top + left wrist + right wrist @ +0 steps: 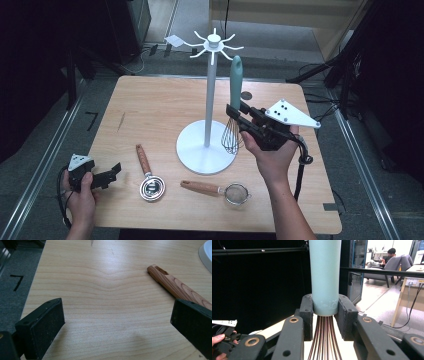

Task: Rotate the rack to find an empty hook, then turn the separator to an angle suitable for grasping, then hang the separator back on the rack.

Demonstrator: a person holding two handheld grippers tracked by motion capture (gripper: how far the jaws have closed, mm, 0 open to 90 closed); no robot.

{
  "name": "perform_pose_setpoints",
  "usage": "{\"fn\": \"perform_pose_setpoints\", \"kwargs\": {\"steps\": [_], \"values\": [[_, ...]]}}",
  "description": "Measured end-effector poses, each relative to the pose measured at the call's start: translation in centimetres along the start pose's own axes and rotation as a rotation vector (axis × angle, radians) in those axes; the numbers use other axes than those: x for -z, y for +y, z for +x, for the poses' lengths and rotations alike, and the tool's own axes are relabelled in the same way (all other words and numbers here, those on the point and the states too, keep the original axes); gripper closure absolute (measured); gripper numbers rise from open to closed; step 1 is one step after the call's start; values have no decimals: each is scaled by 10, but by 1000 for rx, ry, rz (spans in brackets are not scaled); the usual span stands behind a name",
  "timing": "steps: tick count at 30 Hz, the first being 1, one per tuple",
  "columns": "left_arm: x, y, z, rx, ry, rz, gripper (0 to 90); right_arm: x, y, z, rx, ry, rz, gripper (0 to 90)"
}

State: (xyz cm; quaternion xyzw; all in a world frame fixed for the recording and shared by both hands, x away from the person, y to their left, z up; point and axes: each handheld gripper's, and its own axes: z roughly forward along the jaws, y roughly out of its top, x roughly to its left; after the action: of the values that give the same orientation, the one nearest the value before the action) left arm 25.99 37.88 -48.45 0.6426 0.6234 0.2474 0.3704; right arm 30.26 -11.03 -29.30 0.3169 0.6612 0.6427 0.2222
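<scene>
One whisk [233, 107] stood upright in the clamped right gripper [239, 118], handle up, just beside the rack's pole [210, 100] and seemingly below its hooks [214, 44], while the left gripper [111, 173] rested wide and empty well off at the table [150, 105] edge.

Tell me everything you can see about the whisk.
The whisk has a smooth pale teal handle and thin coppery wire loops. It is held upright off the table, handle up and wires down, beside the white stand's pole. The right gripper is shut on the handle's lower end, its black fingers pressing both sides just above the wires.
</scene>
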Motion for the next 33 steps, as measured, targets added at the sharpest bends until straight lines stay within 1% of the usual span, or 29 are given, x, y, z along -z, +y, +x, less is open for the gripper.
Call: {"fn": "perform_pose_setpoints", "kwargs": {"steps": [11, 15, 16, 17, 30, 33], "values": [[0, 0, 0, 1, 0, -1, 0, -8, 2, 0, -3, 1, 8, 705], [0, 0, 0, 2, 0, -2, 0, -11, 1, 0, -13, 3, 14, 705], [0, 0, 0, 2, 0, -2, 0, -12, 1, 0, -9, 3, 11, 705], [0, 0, 0, 2, -1, -2, 0, -13, 0, 0, 4, -6, 8, 705], [0, 0, 0, 3, -2, -3, 0, -21, -3, 0, 7, -6, -3, 705], [0, 0, 0, 2, -3, -3, 0, -23, -3, -1, 15, -6, -11, 703]]}}
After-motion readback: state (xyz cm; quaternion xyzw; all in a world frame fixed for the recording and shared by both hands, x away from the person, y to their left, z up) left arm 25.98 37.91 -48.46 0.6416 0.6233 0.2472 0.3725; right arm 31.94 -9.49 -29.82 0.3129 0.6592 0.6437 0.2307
